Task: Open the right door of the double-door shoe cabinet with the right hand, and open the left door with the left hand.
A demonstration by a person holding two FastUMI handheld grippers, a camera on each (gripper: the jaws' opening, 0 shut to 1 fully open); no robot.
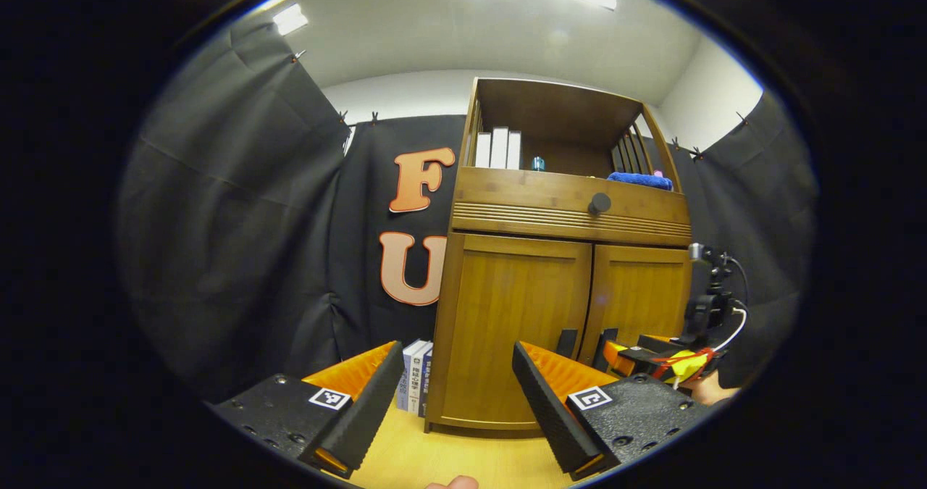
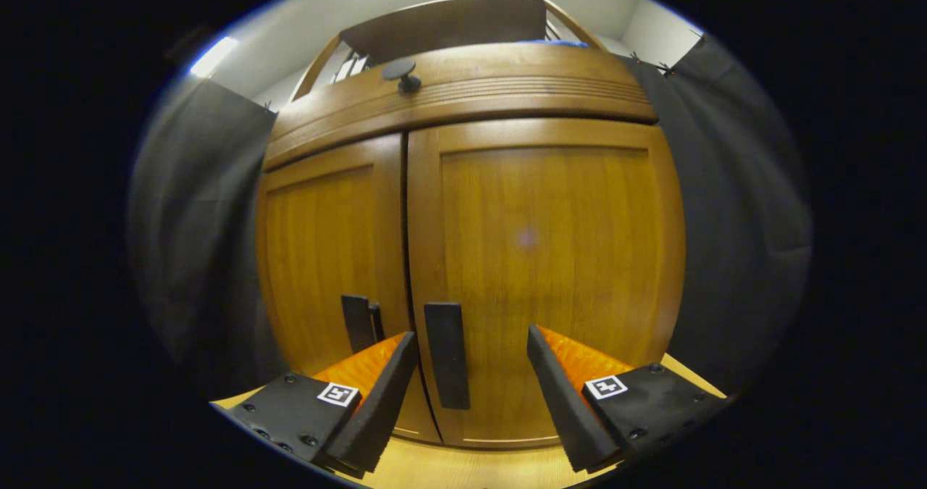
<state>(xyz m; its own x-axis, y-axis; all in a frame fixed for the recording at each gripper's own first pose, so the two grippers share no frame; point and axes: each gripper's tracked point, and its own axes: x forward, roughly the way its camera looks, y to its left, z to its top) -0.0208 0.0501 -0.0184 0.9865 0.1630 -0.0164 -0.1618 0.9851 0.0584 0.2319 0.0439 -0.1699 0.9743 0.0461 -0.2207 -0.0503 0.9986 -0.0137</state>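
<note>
I see the shoe cabinet (image 2: 471, 257) square ahead in the right gripper view, both doors closed and meeting at a thin dark seam just left of centre. The right door (image 2: 543, 257) takes up the middle of the frame, its handle (image 2: 447, 355) a dark upright bar low by the seam; the left door (image 2: 329, 257) sits at centre left with its own handle (image 2: 357, 322) beside it. My right gripper (image 2: 471, 395) is spread wide and holds nothing, the right door's handle standing in the gap between its fingers, apparently not touched. In the left gripper view the left gripper (image 1: 456, 409) is likewise wide open and empty, farther back, with the cabinet at centre right. It rests on a pale wooden table (image 1: 463, 460); books (image 1: 414, 373) stand against its lower left side. A drawer knob (image 1: 599, 203) sits above the doors, a blue cloth (image 1: 641, 180) on the upper shelf. Black cloth hangs close on both sides.
</note>
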